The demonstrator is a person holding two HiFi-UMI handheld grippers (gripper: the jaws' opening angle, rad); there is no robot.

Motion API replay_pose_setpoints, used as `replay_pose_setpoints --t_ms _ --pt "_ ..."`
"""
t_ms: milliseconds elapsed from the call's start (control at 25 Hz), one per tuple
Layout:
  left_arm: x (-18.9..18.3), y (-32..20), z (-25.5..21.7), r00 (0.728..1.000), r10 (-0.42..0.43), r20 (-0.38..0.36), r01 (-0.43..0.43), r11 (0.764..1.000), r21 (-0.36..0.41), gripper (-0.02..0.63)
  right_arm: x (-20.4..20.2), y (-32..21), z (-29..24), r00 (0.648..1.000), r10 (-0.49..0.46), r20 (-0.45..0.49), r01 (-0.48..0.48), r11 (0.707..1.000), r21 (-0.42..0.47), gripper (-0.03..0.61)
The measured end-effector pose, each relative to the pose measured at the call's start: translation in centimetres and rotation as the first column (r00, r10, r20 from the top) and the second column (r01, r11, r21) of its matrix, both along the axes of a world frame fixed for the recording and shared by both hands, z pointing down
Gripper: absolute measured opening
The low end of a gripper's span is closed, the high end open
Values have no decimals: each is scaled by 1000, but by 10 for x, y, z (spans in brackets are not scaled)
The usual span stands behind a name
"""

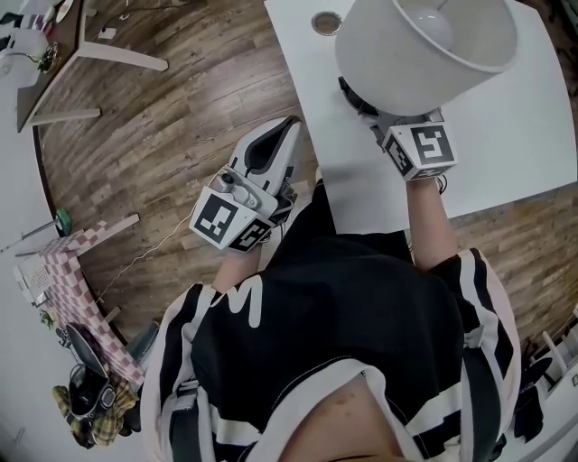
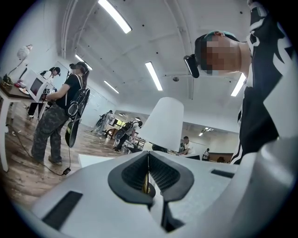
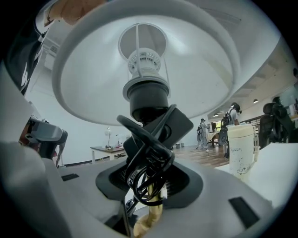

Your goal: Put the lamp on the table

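The lamp (image 1: pixel 424 45) has a wide white shade and hangs over the white table (image 1: pixel 506 171) at its left part. My right gripper (image 1: pixel 372 115) reaches in under the shade, which hides its fingertips. In the right gripper view the lamp (image 3: pixel 144 88) shows its black socket, a brass stem and a coiled black cord, and my right gripper (image 3: pixel 148 188) is shut on that stem and cord. The base is hidden, so whether it rests on the table I cannot tell. My left gripper (image 1: pixel 289 128) is off the table's left edge, over the floor. My left gripper (image 2: pixel 148 175) is shut on nothing, with the lamp's shade (image 2: pixel 163 123) beyond it.
A round cup (image 1: pixel 326 23) stands on the table's far left corner; the same cup (image 3: pixel 240 148) is to the right of the lamp. Wooden floor (image 1: pixel 181 108) lies left of the table, with a checked cloth (image 1: pixel 86 289) further left. Several people (image 2: pixel 60 116) stand in the room.
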State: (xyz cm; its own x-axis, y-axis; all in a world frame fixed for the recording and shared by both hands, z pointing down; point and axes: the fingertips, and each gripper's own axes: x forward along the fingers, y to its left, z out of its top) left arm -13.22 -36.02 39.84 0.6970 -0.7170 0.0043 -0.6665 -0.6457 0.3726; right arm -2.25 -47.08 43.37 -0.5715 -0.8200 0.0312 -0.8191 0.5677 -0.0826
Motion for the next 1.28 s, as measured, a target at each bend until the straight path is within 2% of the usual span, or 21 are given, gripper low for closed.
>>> replay_pose_setpoints --t_ms 400,760,1080,1280 --pt "7 -10 -13 999 46 -7 -46 999 28 8 7 0 5 1000 13 8 -13 998 -62 171" --pt "25 2 -19 994 110 0 -110 992 53 8 17 36 9 999 30 -12 -31 995 -94 175" --pt "48 8 -17 986 168 4 -167 983 71 8 32 63 7 999 45 -22 -47 995 -85 175" --pt "56 11 -20 981 193 -4 -192 978 76 8 35 80 -4 998 52 18 -50 993 -105 174"
